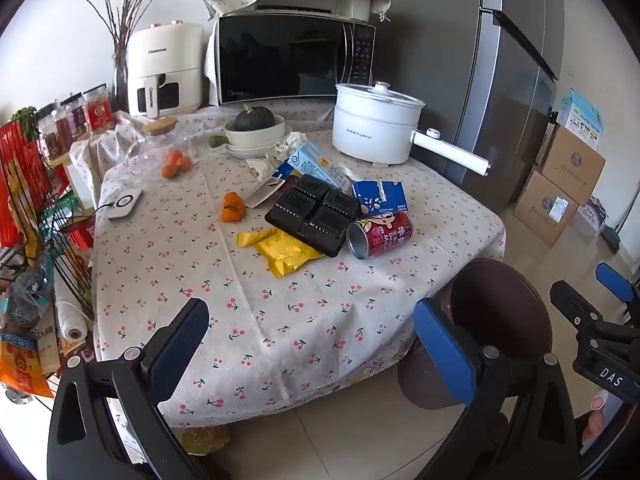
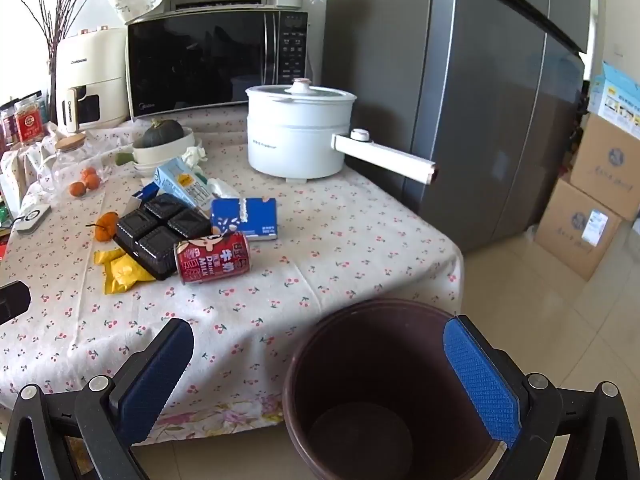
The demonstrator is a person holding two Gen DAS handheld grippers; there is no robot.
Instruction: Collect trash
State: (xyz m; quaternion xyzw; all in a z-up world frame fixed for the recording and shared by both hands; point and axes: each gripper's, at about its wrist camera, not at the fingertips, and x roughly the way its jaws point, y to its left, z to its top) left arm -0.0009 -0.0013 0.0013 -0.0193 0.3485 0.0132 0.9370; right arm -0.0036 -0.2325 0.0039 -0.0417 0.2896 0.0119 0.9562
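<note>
Trash lies in a heap mid-table: a red milk can [image 1: 379, 234] [image 2: 212, 258] on its side, a black plastic tray [image 1: 314, 214] [image 2: 162, 232], a yellow wrapper [image 1: 280, 252] [image 2: 118, 270], a blue carton [image 1: 380, 197] [image 2: 244, 218], a light blue carton [image 1: 316, 166] [image 2: 182, 184] and crumpled tissue [image 1: 286, 146]. A brown bin [image 2: 384, 392] [image 1: 496, 316] stands on the floor at the table's near corner, nothing in it. My left gripper [image 1: 316, 340] hovers open over the table's near edge. My right gripper [image 2: 320, 376] hangs open above the bin.
A white electric pot [image 1: 376, 124] with a long handle, a microwave [image 1: 292, 56], an air fryer [image 1: 164, 72], a bowl holding a squash [image 1: 256, 128], oranges [image 1: 176, 162] and a glass jar stand at the back. A fridge [image 2: 480, 100] and cardboard boxes [image 2: 588, 216] are on the right.
</note>
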